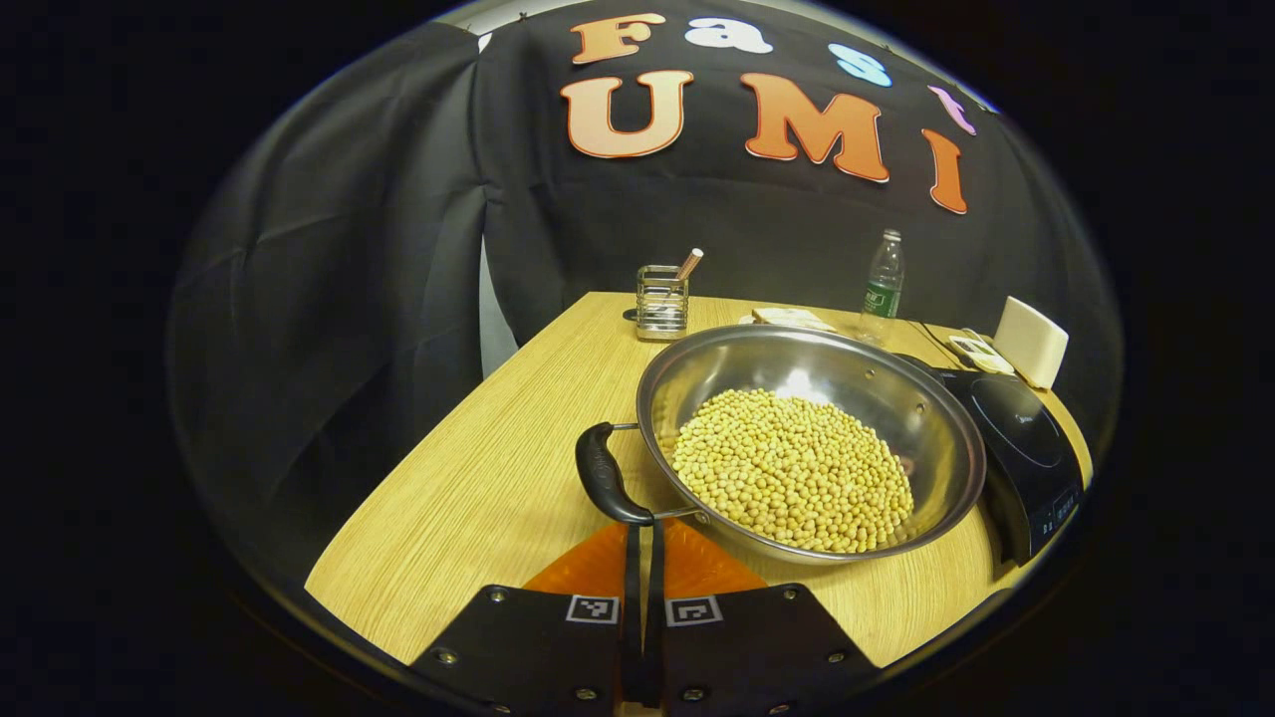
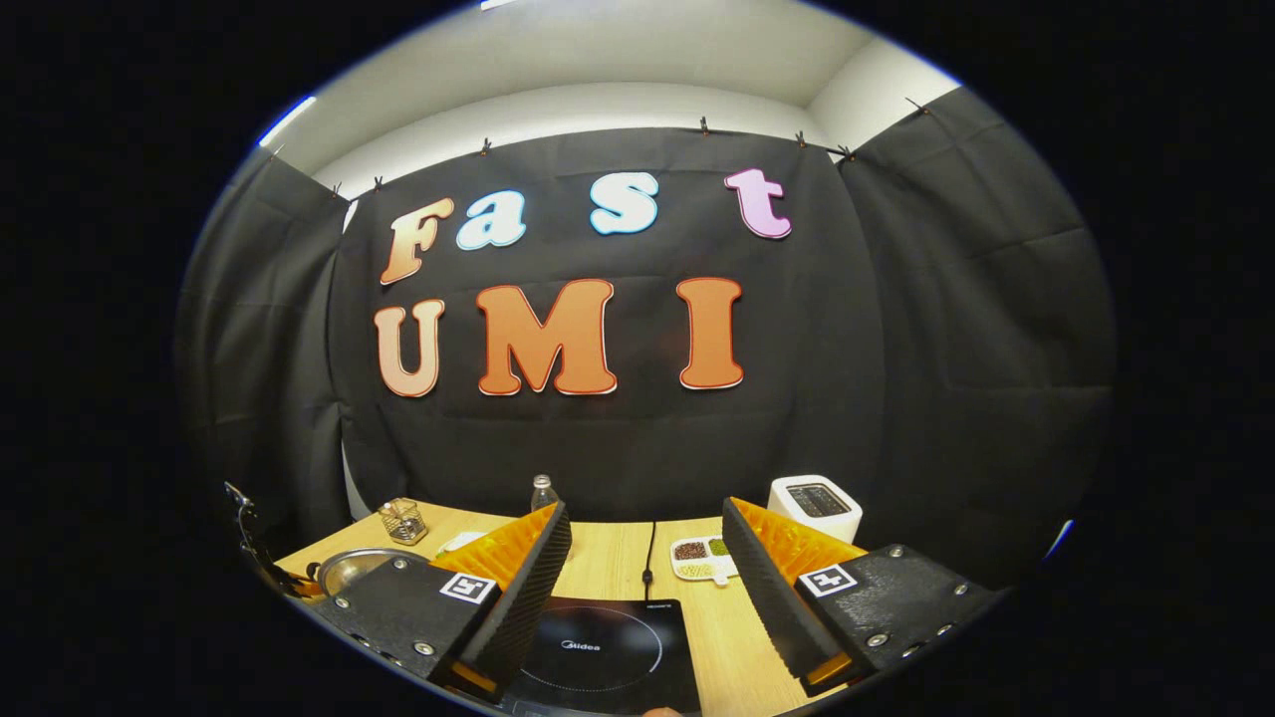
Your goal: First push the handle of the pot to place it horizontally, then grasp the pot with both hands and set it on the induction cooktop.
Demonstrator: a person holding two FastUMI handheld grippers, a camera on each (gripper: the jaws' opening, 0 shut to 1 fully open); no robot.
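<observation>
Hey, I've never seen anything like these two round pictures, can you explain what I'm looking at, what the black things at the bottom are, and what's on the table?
A person holds a two-finger gripper in each hand, and each carries a fisheye camera looking along its own fingers. The black slabs at the bottom are those fingers.

In the left gripper view, the left gripper has its fingers closed together, just short of the black handle of a steel pot full of pale beans. The pot stands on a wooden table, beside a black induction cooktop. Farther back are a wire holder and a water bottle.

In the right gripper view, the right gripper is open, holding nothing, with the cooktop beneath it. Behind are a white appliance and a small dish of grains.
</observation>
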